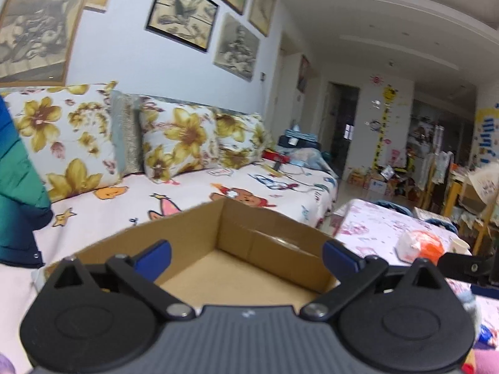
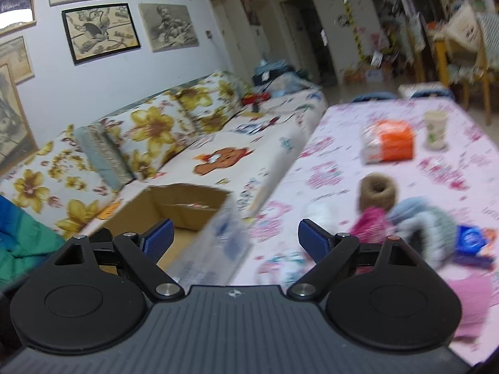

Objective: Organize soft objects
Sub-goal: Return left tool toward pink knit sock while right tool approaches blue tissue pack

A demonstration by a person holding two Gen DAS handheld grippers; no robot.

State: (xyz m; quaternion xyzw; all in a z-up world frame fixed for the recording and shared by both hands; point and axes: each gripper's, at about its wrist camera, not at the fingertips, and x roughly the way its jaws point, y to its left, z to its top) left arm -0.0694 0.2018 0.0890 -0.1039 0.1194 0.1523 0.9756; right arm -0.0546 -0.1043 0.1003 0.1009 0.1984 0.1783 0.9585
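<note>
- The left gripper (image 1: 246, 257) is hovering over an open cardboard box (image 1: 237, 268), its blue-padded jaws standing wide apart with nothing between them.
- The box is sitting on a sofa (image 1: 174, 193) covered with a cartoon-print sheet, and what shows of its floor is looking bare.
- The right gripper (image 2: 235, 238) is pointing between the box (image 2: 174, 208) and a table (image 2: 343, 162) under a pink patterned cloth; its jaws are also standing wide apart and holding nothing.
- The soft things are lying on the table, right of the right gripper: a pink knitted piece (image 2: 371, 222), a grey-blue fuzzy item (image 2: 424, 222) touching it, and a brown ring-shaped roll (image 2: 377, 191) just behind them.
- A white blurred lump (image 2: 321, 213) is lying near the pink piece; what it is cannot be told.
- Farther back on the table, an orange-and-white pack (image 2: 389, 145) and a paper cup (image 2: 435, 129) are standing near each other.
- Flowered cushions (image 1: 177, 143) are leaning against the sofa back, below framed pictures (image 1: 182, 12) on the wall.
</note>
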